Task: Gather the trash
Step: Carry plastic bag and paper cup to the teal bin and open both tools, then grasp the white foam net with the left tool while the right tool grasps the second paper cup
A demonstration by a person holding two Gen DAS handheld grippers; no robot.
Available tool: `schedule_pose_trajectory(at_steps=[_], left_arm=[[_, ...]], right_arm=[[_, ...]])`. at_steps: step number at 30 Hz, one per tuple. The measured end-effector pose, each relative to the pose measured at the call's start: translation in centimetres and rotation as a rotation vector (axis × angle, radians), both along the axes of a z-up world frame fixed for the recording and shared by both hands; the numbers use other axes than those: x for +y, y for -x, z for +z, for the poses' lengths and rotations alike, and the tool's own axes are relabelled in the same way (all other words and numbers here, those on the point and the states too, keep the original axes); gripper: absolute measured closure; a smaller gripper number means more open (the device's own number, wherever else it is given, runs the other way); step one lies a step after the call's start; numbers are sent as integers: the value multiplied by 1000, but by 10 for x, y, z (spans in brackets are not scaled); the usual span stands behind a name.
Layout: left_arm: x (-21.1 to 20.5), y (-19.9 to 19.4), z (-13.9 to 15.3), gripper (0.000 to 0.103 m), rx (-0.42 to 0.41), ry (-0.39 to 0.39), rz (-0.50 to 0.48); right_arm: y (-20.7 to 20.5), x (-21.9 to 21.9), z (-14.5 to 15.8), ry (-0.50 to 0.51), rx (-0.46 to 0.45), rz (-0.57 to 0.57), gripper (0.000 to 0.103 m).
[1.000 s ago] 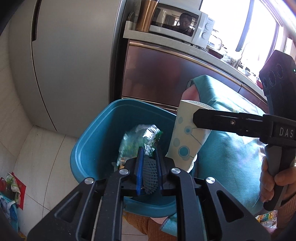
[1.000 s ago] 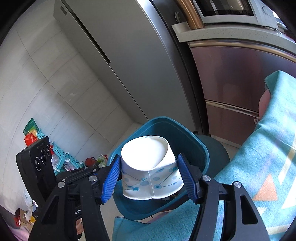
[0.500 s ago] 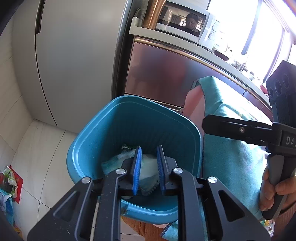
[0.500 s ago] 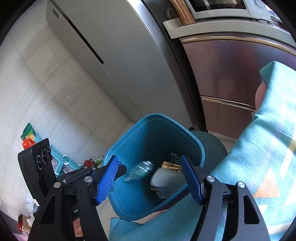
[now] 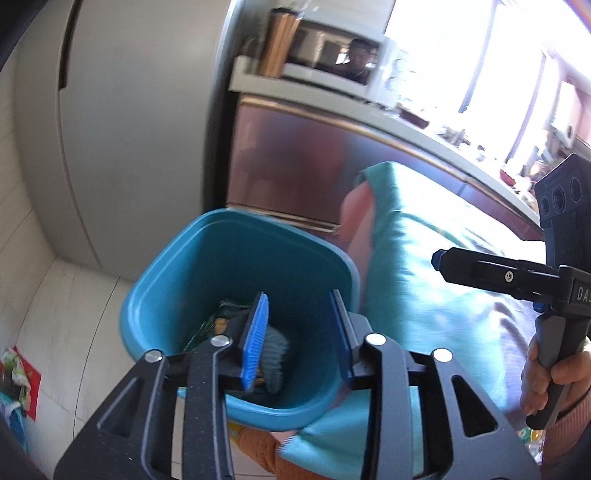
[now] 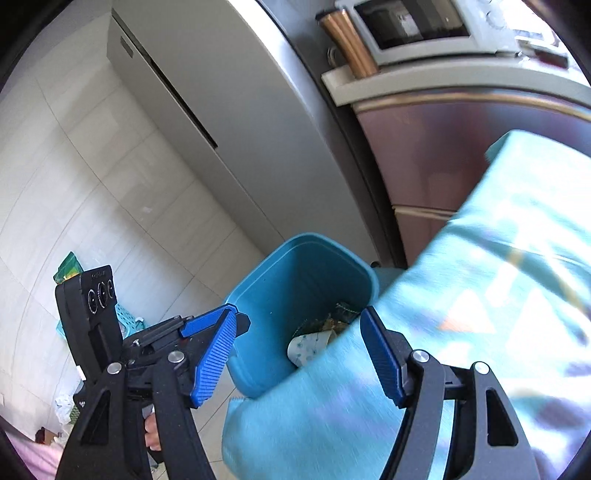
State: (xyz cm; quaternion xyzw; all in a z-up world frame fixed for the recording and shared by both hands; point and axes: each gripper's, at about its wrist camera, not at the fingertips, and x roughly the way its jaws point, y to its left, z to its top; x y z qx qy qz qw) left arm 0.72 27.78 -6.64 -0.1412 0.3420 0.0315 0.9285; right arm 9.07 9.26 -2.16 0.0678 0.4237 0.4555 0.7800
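A blue trash bin (image 5: 236,258) stands on the floor beside the cloth-covered table. Crumpled wrappers (image 5: 225,314) and a white paper cup with blue dots (image 6: 310,345) lie inside it. My left gripper (image 5: 299,332) hovers over the bin's near rim; its jaws are opening and nothing is between them. My right gripper (image 6: 299,349) is open and empty, back over the edge of the teal cloth, with the bin (image 6: 266,266) ahead of it. The left wrist view shows the right gripper (image 5: 439,260) from the side, to the right of the bin, held by a hand (image 5: 550,373).
A teal cloth (image 6: 480,295) covers the table right of the bin. A grey fridge (image 5: 122,110) and a cabinet with a microwave (image 6: 413,22) stand behind. Bags and a small basket (image 6: 125,317) lie on the tiled floor at the left.
The left gripper let go of a green wrapper and the right gripper let go of the paper cup; both now lie in the bin. The left jaws widened. The right gripper drew back over the cloth.
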Motion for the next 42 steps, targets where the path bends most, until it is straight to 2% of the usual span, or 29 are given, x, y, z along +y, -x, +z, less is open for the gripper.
schedule_pose_trajectory(at_steps=[4,8,14,22,28,33,42], left_arm=[[-30,1,14,57,-41,3,-81],[-68,0,27,56,-77,2,-193],[-133,-10,37,55,-102,17,-357],[-228,-17,37,55,-89,20,-563],[-292,-19,32,54,-69,-11,-691],[-321,-32,28,53,-46,-36,-727],[-350,-87,34,53,-45,-136,-673]], right_arm=[[11,-41,13,-16,-41,-46,35],[22,-91,22,-10,-74,-127,35],[44,-178,32,4,-114,-312,35],[74,-295,40,-4,-155,-591,35],[99,-376,29,-12,-141,-786,35],[111,-414,7,-29,-83,-856,35],[119,-425,-26,-108,31,-852,35]])
